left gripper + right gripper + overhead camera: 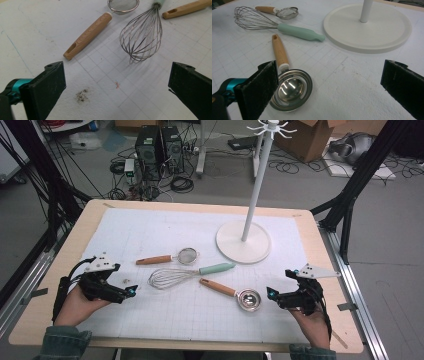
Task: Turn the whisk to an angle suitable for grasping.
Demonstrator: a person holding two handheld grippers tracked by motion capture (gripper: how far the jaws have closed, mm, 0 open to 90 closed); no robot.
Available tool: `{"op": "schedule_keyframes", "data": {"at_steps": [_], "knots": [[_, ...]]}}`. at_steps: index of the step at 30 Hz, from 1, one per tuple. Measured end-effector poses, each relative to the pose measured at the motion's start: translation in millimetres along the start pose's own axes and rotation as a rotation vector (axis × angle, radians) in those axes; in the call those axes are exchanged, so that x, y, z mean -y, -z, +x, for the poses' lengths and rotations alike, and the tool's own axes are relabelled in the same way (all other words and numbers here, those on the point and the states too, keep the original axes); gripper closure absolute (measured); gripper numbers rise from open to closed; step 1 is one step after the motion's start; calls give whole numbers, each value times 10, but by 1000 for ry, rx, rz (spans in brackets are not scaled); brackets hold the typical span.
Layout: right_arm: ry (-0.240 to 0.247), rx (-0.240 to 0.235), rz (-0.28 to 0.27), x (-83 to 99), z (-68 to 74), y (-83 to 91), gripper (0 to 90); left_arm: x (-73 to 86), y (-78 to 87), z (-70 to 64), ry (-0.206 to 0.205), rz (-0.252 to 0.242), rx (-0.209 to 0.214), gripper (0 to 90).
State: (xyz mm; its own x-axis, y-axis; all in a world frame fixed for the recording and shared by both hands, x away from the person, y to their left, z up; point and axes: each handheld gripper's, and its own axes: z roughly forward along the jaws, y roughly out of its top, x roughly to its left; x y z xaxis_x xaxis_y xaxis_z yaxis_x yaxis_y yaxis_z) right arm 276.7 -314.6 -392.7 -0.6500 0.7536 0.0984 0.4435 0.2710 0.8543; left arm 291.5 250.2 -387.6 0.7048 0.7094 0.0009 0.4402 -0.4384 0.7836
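Cables and computer towers clutter the floor beyond our wooden table [60, 265], whose white gridded mat [150, 227] carries three utensils and a white hanging stand [243, 242] with hooks at its top. Our left gripper [131, 291] and right gripper [270, 293] both rest on the mat with jaws spread wide, holding nothing. We judge this to be the approach step, with nothing yet picked up and every hook bare. Nearest the right gripper lies the metal spoon with a wooden handle [235, 293], its bowl just beside the near jaw; the whisk [187, 275] and small strainer [170, 257] lie toward the left gripper. Next we would close on a handle so that its hanging hole stays free. From the right gripper view we see the spoon's concentric bowl [291, 90] and the hole in its handle. From the left gripper view we see a dark smudge [82, 95] on the mat, and the strainer handle's slot [71, 48].
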Motion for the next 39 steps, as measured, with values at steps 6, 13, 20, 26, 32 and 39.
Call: {"op": "schedule_keyframes", "data": {"at_steps": [6,13,20,26,32,39], "knots": [[-7,-2,3,20,-8,-10,5,0,-9,3,-1,4,6,17],[6,4,-3,17,-3,3,5,-5,-2,-7,-6,2,13,17],[3,19,-11,43,-24,-12,5,-2,9,-16,-15,-5,24,17],[-1,29,-9,52,-26,7,5,-12,7,-26,-17,-8,29,18],[5,32,-12,45,-10,28,5,-41,-1,-69,-44,-7,50,24],[11,23,-9,32,-5,35,5,-145,7,-109,-83,-25,72,45]]}}
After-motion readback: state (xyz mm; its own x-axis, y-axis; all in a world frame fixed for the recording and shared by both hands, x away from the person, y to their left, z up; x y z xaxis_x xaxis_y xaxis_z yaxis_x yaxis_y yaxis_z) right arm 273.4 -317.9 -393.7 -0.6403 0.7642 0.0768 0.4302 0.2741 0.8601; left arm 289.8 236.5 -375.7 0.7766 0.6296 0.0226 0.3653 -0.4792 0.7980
